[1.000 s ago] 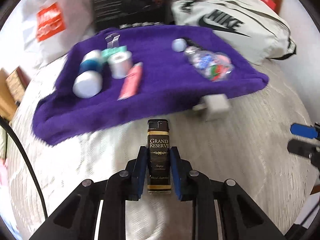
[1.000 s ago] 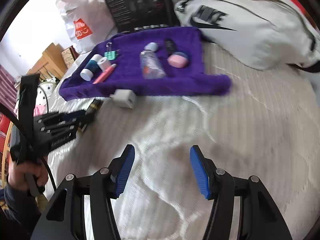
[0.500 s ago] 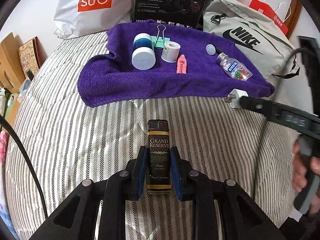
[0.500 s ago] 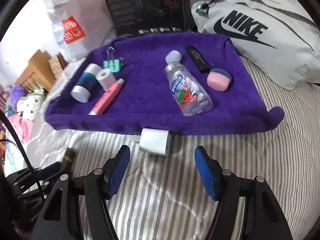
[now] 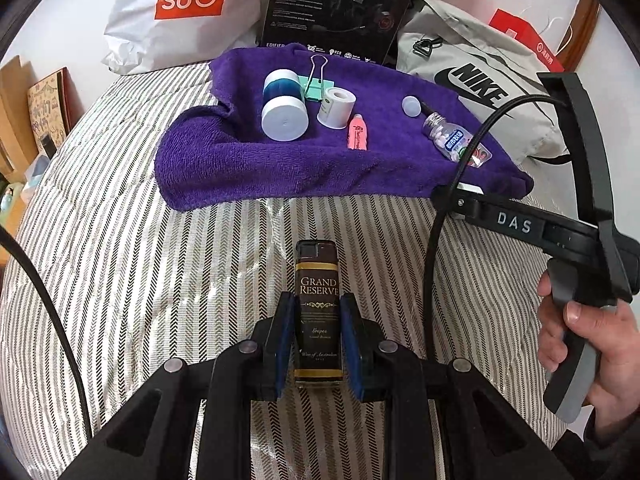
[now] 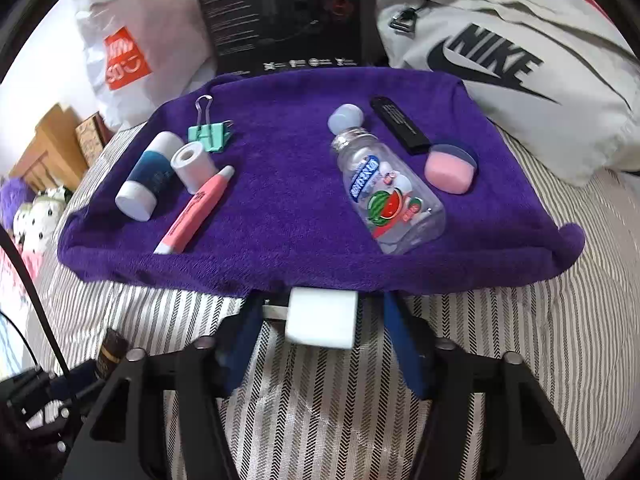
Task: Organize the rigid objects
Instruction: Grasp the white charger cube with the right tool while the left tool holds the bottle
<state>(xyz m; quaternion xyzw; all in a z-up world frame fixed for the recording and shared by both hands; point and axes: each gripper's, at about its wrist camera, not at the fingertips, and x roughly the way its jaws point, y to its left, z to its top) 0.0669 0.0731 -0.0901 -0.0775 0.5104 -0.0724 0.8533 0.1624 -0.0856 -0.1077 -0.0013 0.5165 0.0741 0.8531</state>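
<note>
Left gripper (image 5: 318,336) clamped on a lighter (image 5: 318,308), blue pads on its two narrow sides, low on the body; cap end sticks out forward. It hangs over the striped bedcover (image 5: 160,280), short of the purple towel (image 5: 248,168).

Right gripper (image 6: 320,320) has its jaws apart, one either side of a white charger (image 6: 322,318). The charger lies on the bedcover, touching the towel's near hem; prongs point left. No pad contact visible yet.

Already on the towel: a blue-and-white tub (image 6: 146,178), tape roll (image 6: 192,166), pink marker (image 6: 196,210), green clip (image 6: 210,132), clear candy bottle (image 6: 386,196) with its cap (image 6: 346,118) off beside it, a black stick (image 6: 400,124), a pink case (image 6: 448,170).

Handling, judged:
- Charger: light, hard, smooth plastic block. Likely slippery on glossy faces. Best taken across the two flat sides, mid-body, clear of the prongs. Soft bedding underneath may let it sink or tip as the jaws shut.
- Lighter: light, stiff, slick label. Present hold looks square and secure.

Likely next step: close on the charger, lift, set it on the towel.
</note>
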